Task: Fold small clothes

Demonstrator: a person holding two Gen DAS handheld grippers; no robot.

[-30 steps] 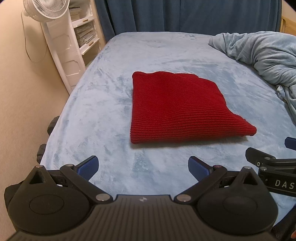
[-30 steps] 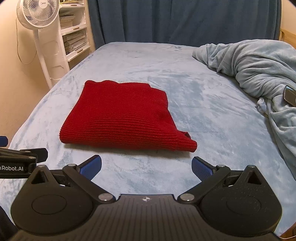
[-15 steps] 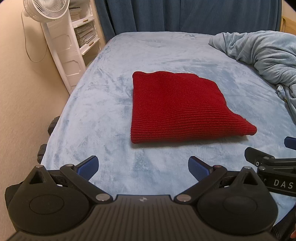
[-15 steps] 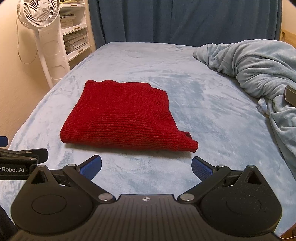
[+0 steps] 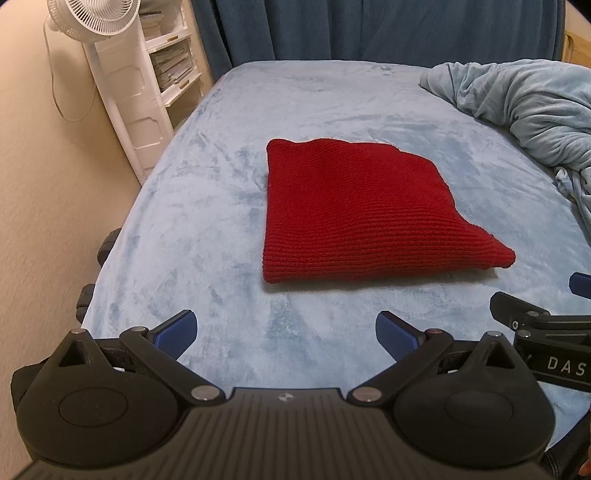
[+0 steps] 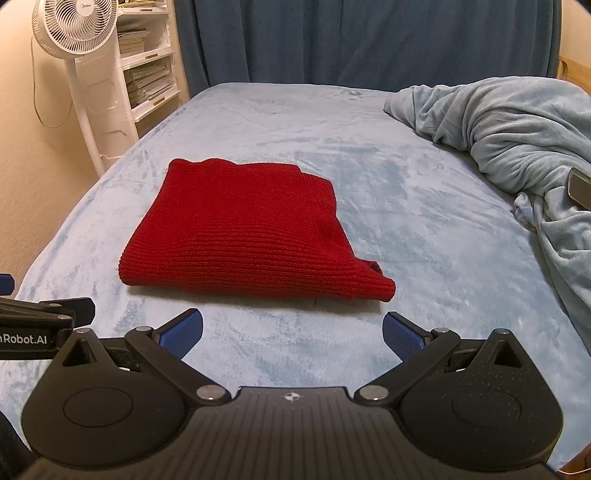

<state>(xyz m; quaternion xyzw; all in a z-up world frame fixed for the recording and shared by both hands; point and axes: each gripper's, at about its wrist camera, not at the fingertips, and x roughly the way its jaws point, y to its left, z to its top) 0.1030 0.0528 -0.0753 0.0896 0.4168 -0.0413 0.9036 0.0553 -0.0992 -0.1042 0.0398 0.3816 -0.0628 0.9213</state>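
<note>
A folded red knit garment lies flat near the middle of a bed covered in pale blue plush fabric. In the left wrist view the garment sits at about 1 o'clock from the left hand-held gripper, whose blue-padded fingers are spread wide with nothing between them, hovering over bare bedcover just short of the garment's near edge. The garment's near fold runs roughly straight across, and its near right corner tapers to a rounded point.

In the right wrist view the same garment appears at about 11 o'clock from the right hand-held gripper, which is likewise spread apart and holding nothing, its blue pads near the garment's front edge but not touching it. Each gripper shows at the edge of the other's view, side by side at the foot of the bed.

A rumpled pale blue blanket is heaped at 2 o'clock along the bed's right side, well apart from the garment, with a dark flat object resting on it. At 10 o'clock, beside the bed, stand a white pedestal fan and a white shelf unit stacked with books or papers. A dark blue curtain hangs behind the bed at 12 o'clock.
</note>
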